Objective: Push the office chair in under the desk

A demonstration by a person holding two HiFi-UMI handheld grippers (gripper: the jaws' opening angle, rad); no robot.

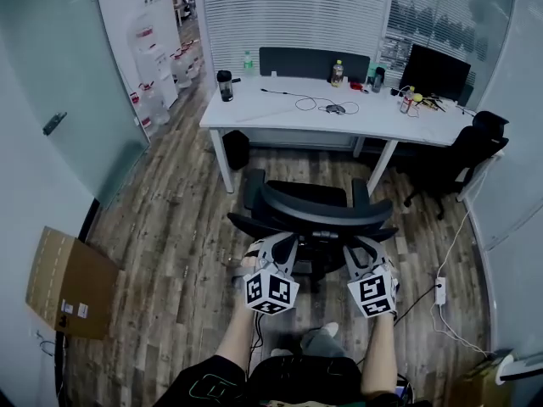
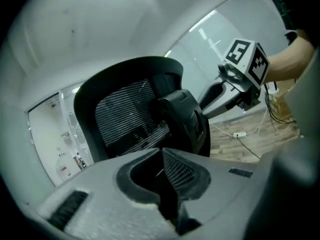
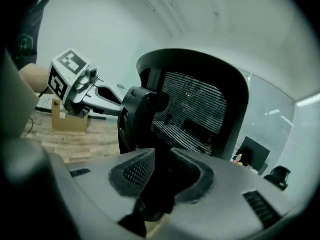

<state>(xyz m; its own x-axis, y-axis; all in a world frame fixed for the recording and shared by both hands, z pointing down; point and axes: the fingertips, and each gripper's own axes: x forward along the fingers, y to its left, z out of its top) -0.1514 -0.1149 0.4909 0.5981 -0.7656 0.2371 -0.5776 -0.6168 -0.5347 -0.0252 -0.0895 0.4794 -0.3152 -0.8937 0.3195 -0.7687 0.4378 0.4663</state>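
Holding both grippers behind the office chair (image 1: 318,206), you have the left gripper (image 2: 162,156) with jaws clenched on nothing and the right gripper (image 3: 162,159) with jaws parted and empty, the backrest just ahead of both. Upright, its backrest spanning left to right, the chair faces the desk (image 1: 280,108) beyond, not yet under it.

office chair (image 1: 314,214): on floor (image 1: 170,227), in front of surface (image 1: 280,113) | left hand-held gripper (image 1: 276,244), right hand-held gripper (image 1: 366,249): side by side behind its backrest | monitor (image 1: 434,72): on surface, right end | cardboard box (image 1: 72,282): floor, far left | second chair (image 1: 471,147): right of surface
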